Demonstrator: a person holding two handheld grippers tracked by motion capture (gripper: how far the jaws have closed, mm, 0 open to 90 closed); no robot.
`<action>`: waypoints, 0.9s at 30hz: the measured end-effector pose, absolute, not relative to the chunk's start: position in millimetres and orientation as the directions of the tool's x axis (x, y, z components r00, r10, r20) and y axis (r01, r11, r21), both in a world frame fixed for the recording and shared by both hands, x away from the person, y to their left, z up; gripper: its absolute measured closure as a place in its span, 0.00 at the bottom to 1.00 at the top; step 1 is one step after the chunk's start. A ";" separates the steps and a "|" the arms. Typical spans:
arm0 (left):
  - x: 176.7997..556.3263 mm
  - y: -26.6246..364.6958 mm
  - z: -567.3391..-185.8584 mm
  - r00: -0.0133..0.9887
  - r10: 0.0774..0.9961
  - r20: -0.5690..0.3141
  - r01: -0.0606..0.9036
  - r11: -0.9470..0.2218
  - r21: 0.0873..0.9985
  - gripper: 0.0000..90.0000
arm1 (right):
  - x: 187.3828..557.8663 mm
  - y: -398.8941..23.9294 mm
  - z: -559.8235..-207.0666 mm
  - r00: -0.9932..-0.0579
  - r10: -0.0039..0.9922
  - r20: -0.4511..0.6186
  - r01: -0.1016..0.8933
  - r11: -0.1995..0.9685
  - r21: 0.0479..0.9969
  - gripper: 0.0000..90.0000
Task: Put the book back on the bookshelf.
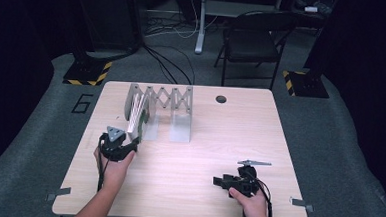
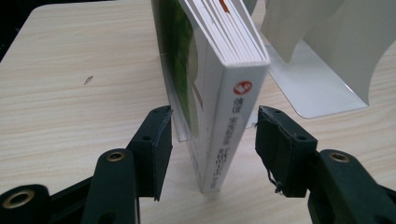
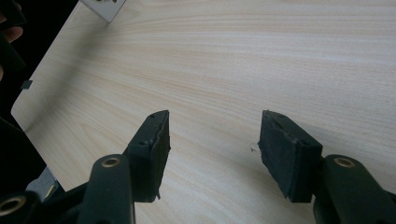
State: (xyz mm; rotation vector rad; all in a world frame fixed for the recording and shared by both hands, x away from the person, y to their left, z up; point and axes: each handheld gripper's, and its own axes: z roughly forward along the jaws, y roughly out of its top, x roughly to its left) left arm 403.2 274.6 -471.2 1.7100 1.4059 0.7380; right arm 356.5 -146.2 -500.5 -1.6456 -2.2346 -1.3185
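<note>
1. Counter [image 1: 192,188]: pale wood laminate, smooth, so a standing book can skate if nudged at the base.
2. Expandable metal rack [image 1: 161,104]: the landmark, standing at the counter's far-left part. Thin sheet dividers, stiff, light enough to shift if bumped.
3. Book [image 2: 229,121]: upright at the rack's near end, against its outer divider, spine toward the left tool. Glossy cover looks slick. The board is stiff but the page block is soft, so I'd clamp low across the spine, both covers under the pads. Moderate weight, and tall, so it's prone to tipping.
4. Left tool [image 2: 212,140]: jaws straddle the spine, spread, with gaps on both sides and no contact.
5. Right tool [image 3: 212,149]: well to the rack's near right, over bare counter, jaws apart, empty.
</note>
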 end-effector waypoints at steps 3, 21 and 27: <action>396.7 276.7 -471.0 0.227 0.972 -0.059 0.522 -0.071 0.850 0.51 | 357.6 -144.5 -500.0 -0.429 0.747 0.508 0.807 0.064 0.587 0.48; 358.8 289.1 -467.0 0.326 0.940 -0.099 0.527 -0.094 0.845 0.50 | 367.4 -136.4 -498.0 -0.451 0.731 0.512 0.804 0.082 0.590 0.47; 345.9 287.4 -466.9 0.407 0.907 -0.105 0.517 -0.134 0.846 0.49 | 369.5 -131.3 -498.6 -0.460 0.730 0.507 0.802 0.097 0.589 0.47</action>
